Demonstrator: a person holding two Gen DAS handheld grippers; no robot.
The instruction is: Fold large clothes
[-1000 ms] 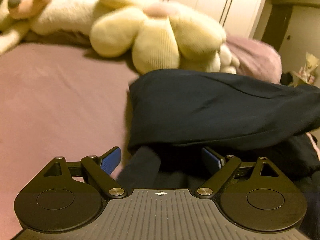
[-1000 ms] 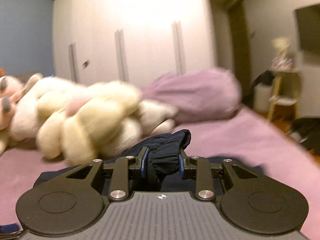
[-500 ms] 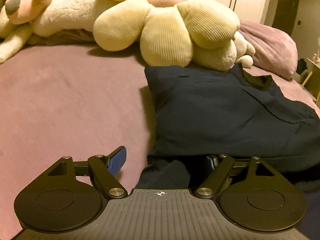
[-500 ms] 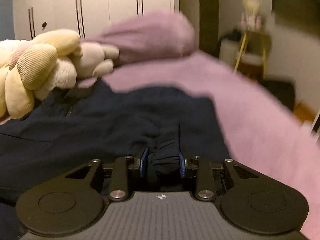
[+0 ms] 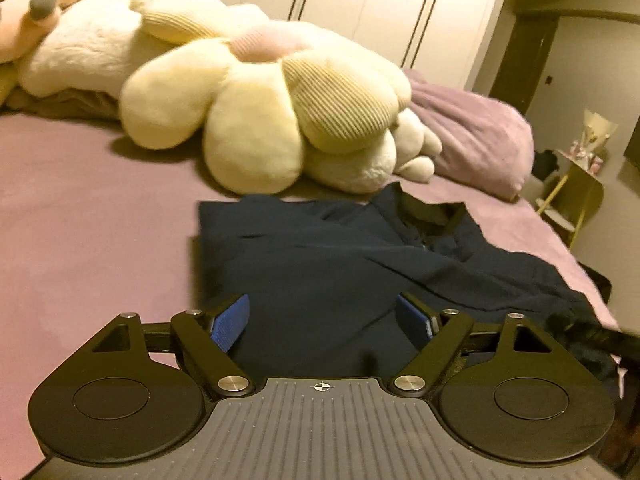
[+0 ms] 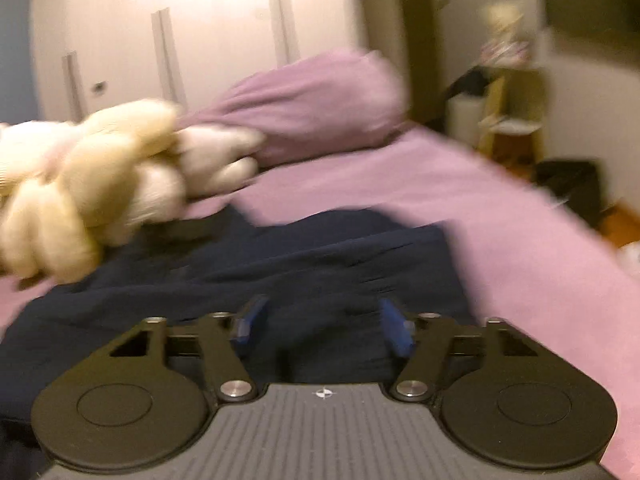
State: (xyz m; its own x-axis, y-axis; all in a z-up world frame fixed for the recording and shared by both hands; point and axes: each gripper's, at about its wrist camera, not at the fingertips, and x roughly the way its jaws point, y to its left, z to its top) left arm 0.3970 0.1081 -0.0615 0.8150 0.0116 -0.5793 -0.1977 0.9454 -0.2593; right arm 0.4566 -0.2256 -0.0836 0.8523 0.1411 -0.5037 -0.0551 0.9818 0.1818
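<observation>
We see the dark navy cloth garment [image 5: 320, 264] on the pink-sheeted bed [image 5: 80, 208], near the cream plush flower cushion [image 5: 264, 108]; left gripper [image 5: 324, 320] and right gripper [image 6: 322, 322] both spread apart.

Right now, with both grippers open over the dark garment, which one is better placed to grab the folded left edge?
Left gripper: the navy garment's straight left edge lies just beside its left finger.

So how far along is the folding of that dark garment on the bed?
The navy garment lies on the purple bed with a straight folded edge on its left side, so at least one fold looks done. Both the left tool and right tool are open, gripping nothing. The collar end and right side look rumpled; further folds probably remain.
</observation>
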